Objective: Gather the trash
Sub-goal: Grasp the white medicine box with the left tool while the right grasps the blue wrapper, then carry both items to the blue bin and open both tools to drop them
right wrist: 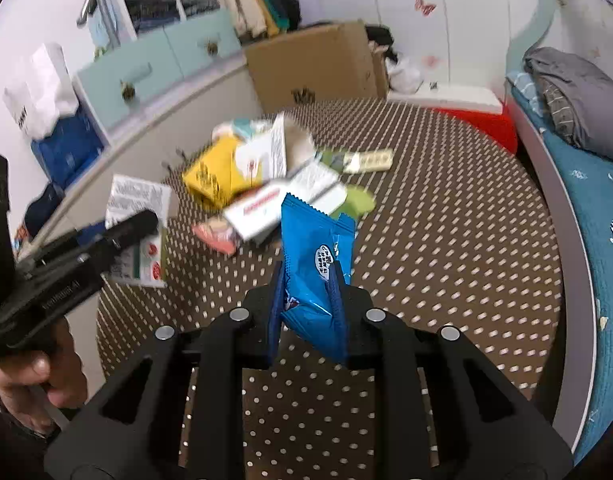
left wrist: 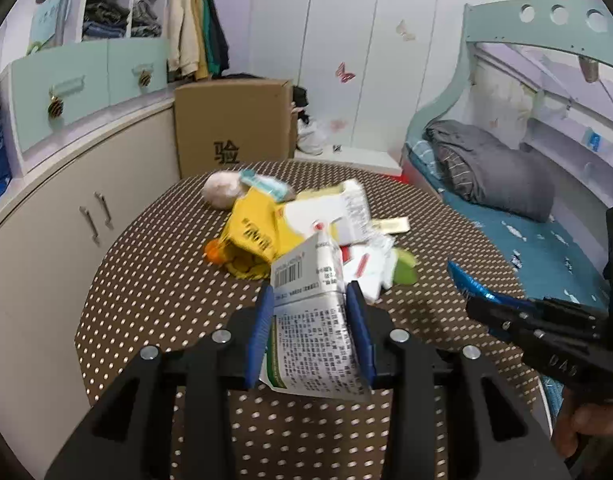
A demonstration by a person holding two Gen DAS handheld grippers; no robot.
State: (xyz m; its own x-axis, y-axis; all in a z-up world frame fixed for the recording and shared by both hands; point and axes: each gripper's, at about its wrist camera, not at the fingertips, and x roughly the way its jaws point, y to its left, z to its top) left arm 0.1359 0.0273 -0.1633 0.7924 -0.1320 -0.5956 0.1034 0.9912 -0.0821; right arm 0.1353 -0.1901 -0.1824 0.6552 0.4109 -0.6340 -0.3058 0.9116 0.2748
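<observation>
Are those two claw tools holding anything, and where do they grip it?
Left gripper clamps a white printed carton across its flattened sides. Right gripper pinches a blue snack wrapper near its lower end.

We count two tongs, left tongs [left wrist: 310, 300] and right tongs [right wrist: 308, 280], each with one piece of trash in it: one white printed packet [left wrist: 314, 320] and one blue wrapper [right wrist: 316, 260]. On the tabletop [left wrist: 154, 272] there's one trash pile [left wrist: 306, 232] too jumbled to count piece by piece, but we can pick out one yellow bag [left wrist: 254, 232]. Behind it there's one cardboard box [left wrist: 234, 124], plus one bed [left wrist: 546, 248].
</observation>
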